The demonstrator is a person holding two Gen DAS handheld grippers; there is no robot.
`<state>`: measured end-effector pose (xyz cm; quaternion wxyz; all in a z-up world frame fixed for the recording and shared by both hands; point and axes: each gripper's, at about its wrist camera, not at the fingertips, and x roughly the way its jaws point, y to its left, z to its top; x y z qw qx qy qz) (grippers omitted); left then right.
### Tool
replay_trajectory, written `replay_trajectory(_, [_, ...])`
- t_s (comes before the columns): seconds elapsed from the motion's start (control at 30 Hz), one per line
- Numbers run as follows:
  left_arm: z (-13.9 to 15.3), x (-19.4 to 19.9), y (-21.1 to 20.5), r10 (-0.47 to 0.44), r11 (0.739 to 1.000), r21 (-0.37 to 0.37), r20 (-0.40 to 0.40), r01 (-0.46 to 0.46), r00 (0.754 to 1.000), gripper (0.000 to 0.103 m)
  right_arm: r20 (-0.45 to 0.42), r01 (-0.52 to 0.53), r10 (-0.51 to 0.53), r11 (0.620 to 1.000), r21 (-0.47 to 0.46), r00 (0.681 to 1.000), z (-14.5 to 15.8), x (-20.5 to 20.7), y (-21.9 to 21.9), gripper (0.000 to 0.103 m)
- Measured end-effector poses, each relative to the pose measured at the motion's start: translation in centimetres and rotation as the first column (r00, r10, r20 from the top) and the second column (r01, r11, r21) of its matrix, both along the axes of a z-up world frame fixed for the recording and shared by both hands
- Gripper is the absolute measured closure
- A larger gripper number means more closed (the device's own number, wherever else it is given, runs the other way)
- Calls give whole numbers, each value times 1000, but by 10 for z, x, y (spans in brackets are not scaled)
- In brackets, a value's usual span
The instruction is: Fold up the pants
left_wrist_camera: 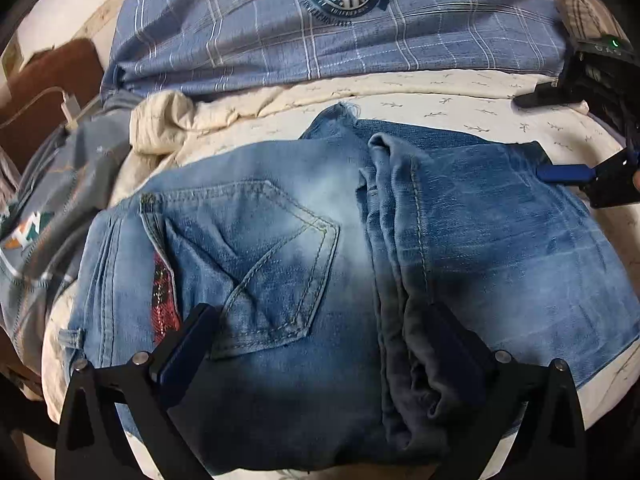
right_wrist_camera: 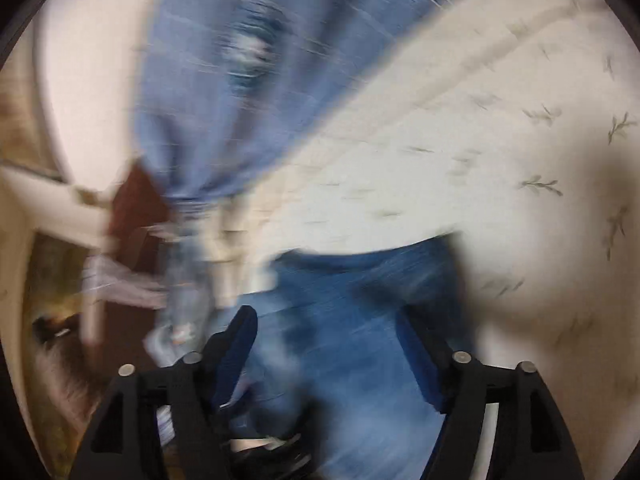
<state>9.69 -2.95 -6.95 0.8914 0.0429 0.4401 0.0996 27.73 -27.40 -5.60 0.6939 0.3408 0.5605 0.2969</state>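
the jeans (left_wrist_camera: 320,264) lie folded on the cream bedsheet (left_wrist_camera: 460,104) right in front of me, seat side up, the back pocket (left_wrist_camera: 276,264) showing on the left and the legs doubled over on the right into a thick ridge of denim that runs near to far. a strip of red plaid lining (left_wrist_camera: 164,300) peeks out by the waistband at the left edge.

my left gripper (left_wrist_camera: 320,360) hangs over the near edge of the jeans with its fingers spread wide, one on each side of the pocket and the ridge. the denim passes beneath them and nothing is clamped.

my right gripper (right_wrist_camera: 324,344) is at the far right corner of the jeans; in the left view its blue pad (left_wrist_camera: 564,172) lies at the dark hem edge there. its own view is smeared with blur, but its fingers stand well apart over blue denim (right_wrist_camera: 360,288), and i see no cloth pinched between them.

farther off lies a blue plaid pillow (left_wrist_camera: 320,28) with a round crest, and to the left a rumpled cream cloth (left_wrist_camera: 168,124) and a grey patterned garment (left_wrist_camera: 52,208).
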Motion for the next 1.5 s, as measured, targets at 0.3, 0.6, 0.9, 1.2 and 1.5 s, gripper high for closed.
replay_trajectory(0.3, [19,-34,24,39,984,-179,101,-20,994,0,72,-178,168,972,153,983,59,-34,56,28])
replay_trajectory(0.6, [47,-89,91,274,916,-349,192,-195,942,0,-47,-220,238,943,249,970,6,-41,115,35])
replay_trajectory(0.9, [18,-128,170,501,567,-766,27,-304,865,0,-1,-166,167,984,57,986,15,-50,105,30])
replay_trajectory(1.2, [-17,-128,203,557,323,-884,-112,-339,823,0,74,-390,386,918,69,920,43,-108,160,29])
replay_trajectory(1.5, [-27,-107,216,566,314,-882,-123,-351,815,0,-35,-426,428,902,68,903,-6,-117,205,29])
